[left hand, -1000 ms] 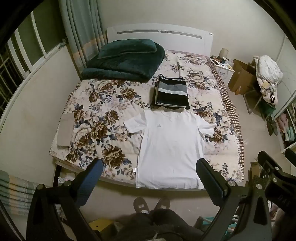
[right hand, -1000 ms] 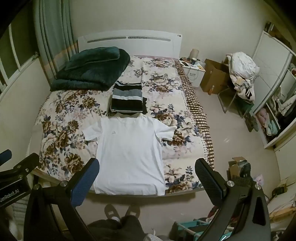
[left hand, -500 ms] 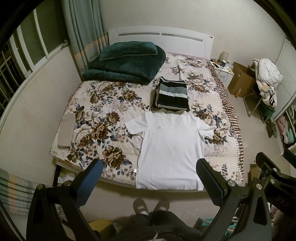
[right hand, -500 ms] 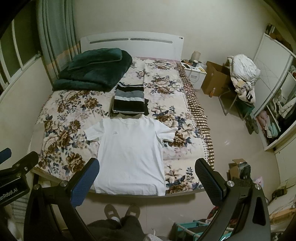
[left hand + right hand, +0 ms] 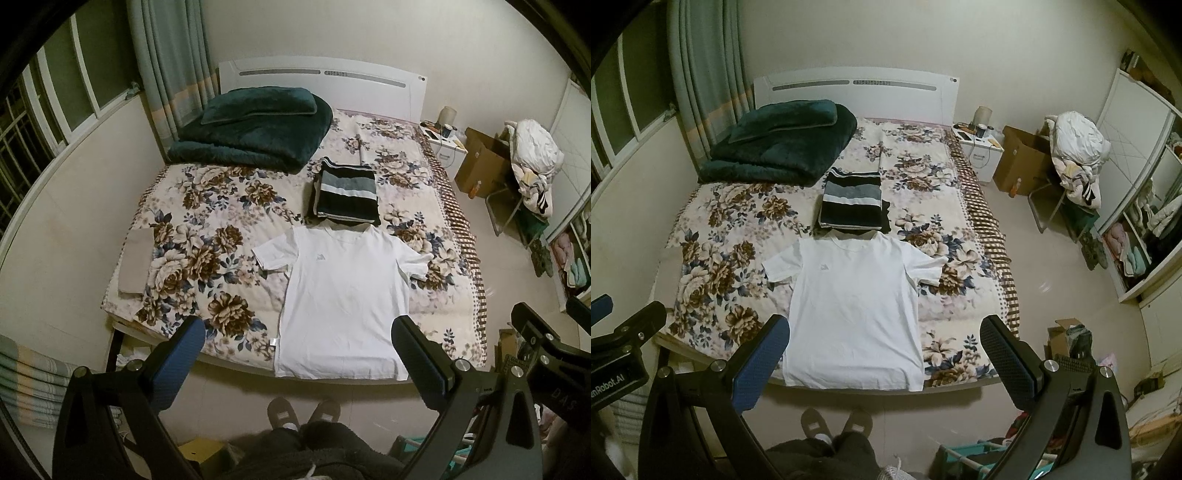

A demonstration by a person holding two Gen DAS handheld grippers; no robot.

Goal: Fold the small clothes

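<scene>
While nothing is gripped yet, both views look down on the floral-print quilted bed cover [image 5: 207, 236], taken as landmark. At its far left corner lies a folded dark green plush blanket [image 5: 255, 133], out of the working area. At centre, beyond the collar, sits a folded black-and-grey striped garment [image 5: 347, 192], probably a finished piece parked clear. The white short-sleeved T-shirt [image 5: 343, 295] lies flat, face up, sleeves spread, hem at the cover's near edge; judged laid out for a first fold, not begun. Left gripper [image 5: 295, 347]: jaws wide apart, empty, well above the hem, touching nothing. Right gripper [image 5: 884, 345]: equally wide, empty, also held off the cloth. Slippered feet [image 5: 303, 413] stand just below the near edge.
</scene>
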